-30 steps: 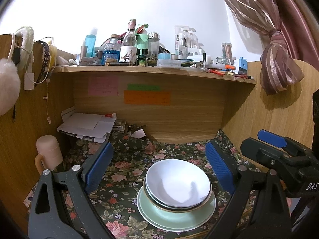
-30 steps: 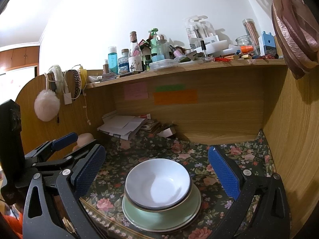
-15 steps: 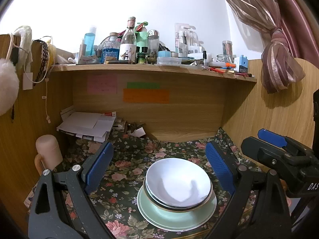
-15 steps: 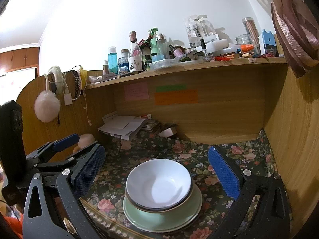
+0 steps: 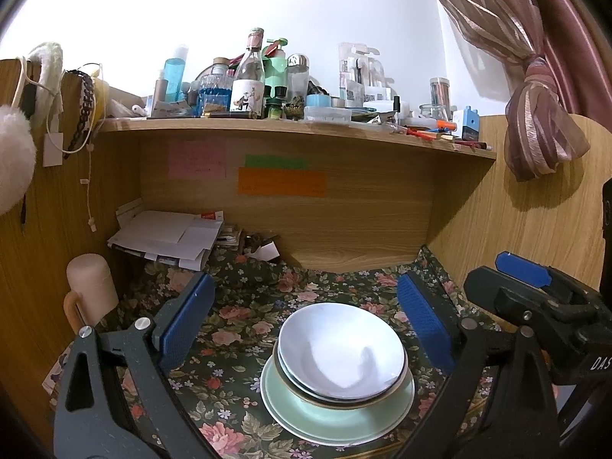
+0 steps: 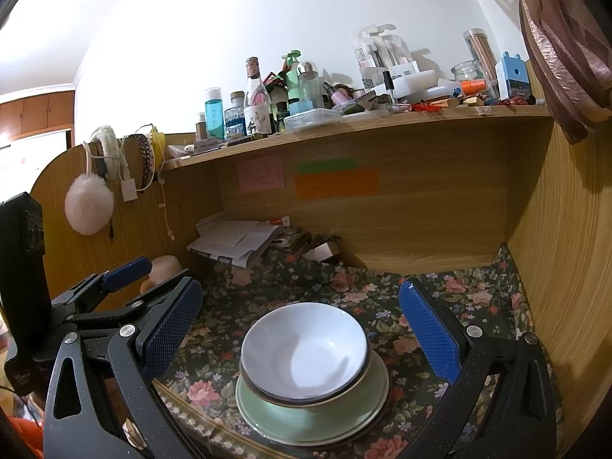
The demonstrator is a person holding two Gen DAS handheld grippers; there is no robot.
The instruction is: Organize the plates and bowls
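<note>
**Inspector A:** Left wrist view: the left gripper (image 5: 306,321) has its jaws wide apart, holding nothing. The white bowl (image 5: 340,352) sits nested on top of the stack, over the green plate (image 5: 336,417), on the floral cloth (image 5: 244,325). The right gripper (image 5: 535,290) shows at the right edge, beside the stack; its jaw state cannot be read from here.

**Inspector B:** Right wrist view settles that: the right gripper (image 6: 302,325) has its jaws wide apart and empty, with the white bowl (image 6: 306,348) and green plate (image 6: 310,417) between and below the pads, untouched. This view shows the left gripper (image 6: 126,271) at the left edge.

**Inspector A:** Surroundings: a pink cup (image 5: 91,287) by the left panel, a pile of papers (image 5: 168,237) at the back corner, bottles (image 5: 248,76) crowding the shelf (image 5: 298,130), a tied curtain (image 5: 535,122) on the right.

**Inspector B:** Only my view shows cupboards (image 6: 34,114) beyond the desk's left panel. Nothing lies between either gripper and the stack.
</note>
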